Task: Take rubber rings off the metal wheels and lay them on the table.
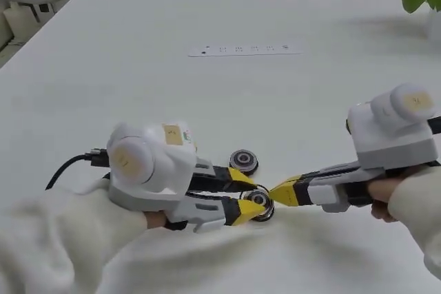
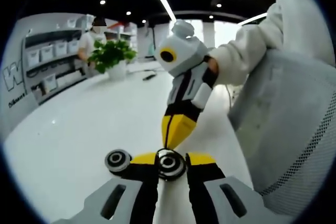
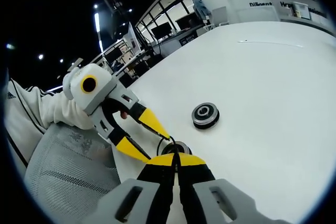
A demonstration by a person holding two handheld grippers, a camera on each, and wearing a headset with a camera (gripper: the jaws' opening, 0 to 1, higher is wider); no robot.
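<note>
In the head view, the left gripper point(image 1: 260, 195) has its yellow-tipped jaws clamped across a small round metal wheel point(image 1: 260, 202) held low over the white table point(image 1: 207, 101). The right gripper point(image 1: 277, 194) meets that held wheel from the right. Its jaws are pressed together to a point at the rim, seemingly nipping the black rubber ring point(image 1: 267, 206). A second metal wheel point(image 1: 243, 161) lies flat just beyond the held wheel. A white power strip point(image 1: 244, 50) sits well beyond it.

In the left gripper view, the left gripper point(image 2: 172, 157) has one jaw on each side of the held wheel point(image 2: 171, 165). The tip of the right gripper point(image 2: 169, 144) touches the held wheel's far edge, and the second wheel point(image 2: 118, 160) is just left of it.

In the right gripper view, the right gripper point(image 3: 177, 157) is closed flat, with the held wheel point(image 3: 176, 148) directly past its tip. The left gripper point(image 3: 157, 147) grips that wheel from the left, and the second wheel point(image 3: 205, 115) rests beyond.

I see no loose ring on the table, so I judge the first ring is only being started. The second wheel, its dark band still on, remains to be done.
</note>
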